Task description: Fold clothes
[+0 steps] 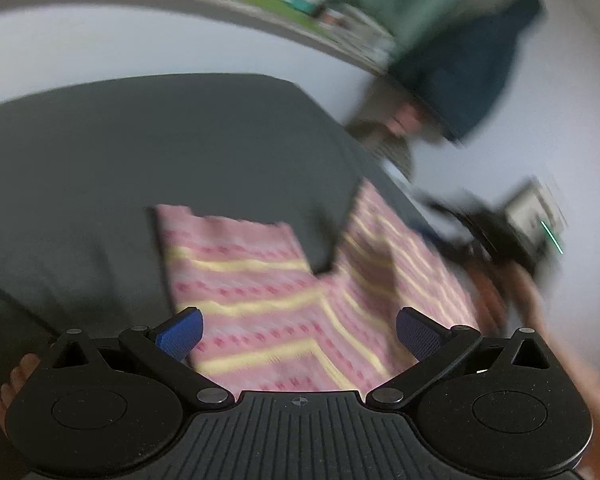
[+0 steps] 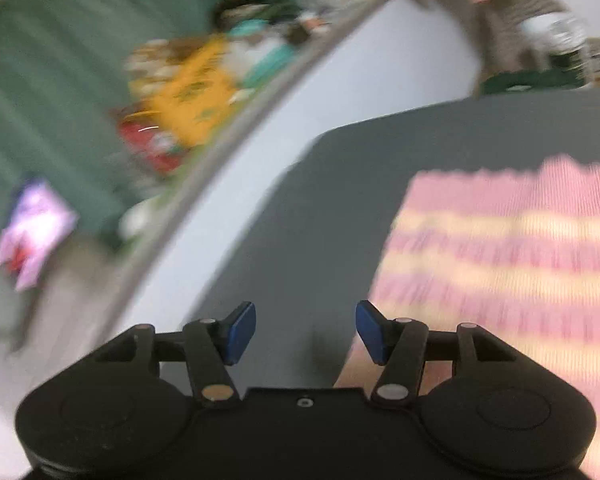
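Hand-held grippers (image 1: 299, 334) (image 2: 306, 332) agape over pink striped garment (image 1: 268, 300)

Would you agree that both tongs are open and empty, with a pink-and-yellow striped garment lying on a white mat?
Nearly: the mat is wrong. Both wrist views show the pink-and-yellow striped garment lying on a dark grey mat, not a white one; the pale surface is what surrounds the mat. The rest holds: the left tongs and right tongs are open and empty.

One pink garment (image 1: 284, 300) (striped), two claws
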{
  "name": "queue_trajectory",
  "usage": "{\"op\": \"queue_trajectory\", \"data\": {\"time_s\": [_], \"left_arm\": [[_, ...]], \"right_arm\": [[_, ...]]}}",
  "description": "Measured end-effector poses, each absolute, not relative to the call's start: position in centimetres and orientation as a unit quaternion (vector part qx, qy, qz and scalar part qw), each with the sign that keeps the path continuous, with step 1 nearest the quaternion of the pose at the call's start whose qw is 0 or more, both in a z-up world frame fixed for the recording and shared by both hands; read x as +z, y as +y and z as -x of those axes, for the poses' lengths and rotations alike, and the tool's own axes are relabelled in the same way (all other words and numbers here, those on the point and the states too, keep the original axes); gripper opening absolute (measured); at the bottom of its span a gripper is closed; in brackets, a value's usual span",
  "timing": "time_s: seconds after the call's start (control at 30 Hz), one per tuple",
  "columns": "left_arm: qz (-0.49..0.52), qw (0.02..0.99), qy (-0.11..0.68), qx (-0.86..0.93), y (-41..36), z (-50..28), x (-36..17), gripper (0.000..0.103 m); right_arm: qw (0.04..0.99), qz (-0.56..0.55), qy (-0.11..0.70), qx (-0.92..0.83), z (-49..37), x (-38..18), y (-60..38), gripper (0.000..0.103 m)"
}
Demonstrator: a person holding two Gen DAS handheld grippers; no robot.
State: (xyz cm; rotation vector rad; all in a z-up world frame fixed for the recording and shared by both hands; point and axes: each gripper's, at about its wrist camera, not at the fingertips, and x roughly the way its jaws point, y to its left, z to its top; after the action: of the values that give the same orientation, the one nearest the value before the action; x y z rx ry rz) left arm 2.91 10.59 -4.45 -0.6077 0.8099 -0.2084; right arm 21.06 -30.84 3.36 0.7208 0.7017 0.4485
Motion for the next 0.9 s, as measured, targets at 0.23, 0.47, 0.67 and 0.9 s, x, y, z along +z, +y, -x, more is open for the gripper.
{"op": "queue_trajectory", "data": {"time_s": [0.23,0.47,0.67,0.9], "left_arm": [[0.279,0.879,0.385,-0.035,13.3,-7.4,-9.0,0.103],[0.205,0.894,0.399,-0.013,11.5,-10.3,-10.7,0.048],[0.153,0.911,0.382,0.006,9.5,-11.2,-11.3,0.004],[0.178,0.918,0.349,0.054,10.8,-10.4,-9.9,0.004]], "right_arm": [[0.823,-0.431,0.263,0.261,-3.4,5.1,-33.2,0.056],[0.805,-0.489,0.222,0.252,4.2,2.3,-33.7,0.067],[0.781,-0.499,0.242,0.287,3.9,0.9,-32.7,0.067],[0.759,-0.499,0.271,0.320,4.9,-0.6,-32.1,0.067]]}}
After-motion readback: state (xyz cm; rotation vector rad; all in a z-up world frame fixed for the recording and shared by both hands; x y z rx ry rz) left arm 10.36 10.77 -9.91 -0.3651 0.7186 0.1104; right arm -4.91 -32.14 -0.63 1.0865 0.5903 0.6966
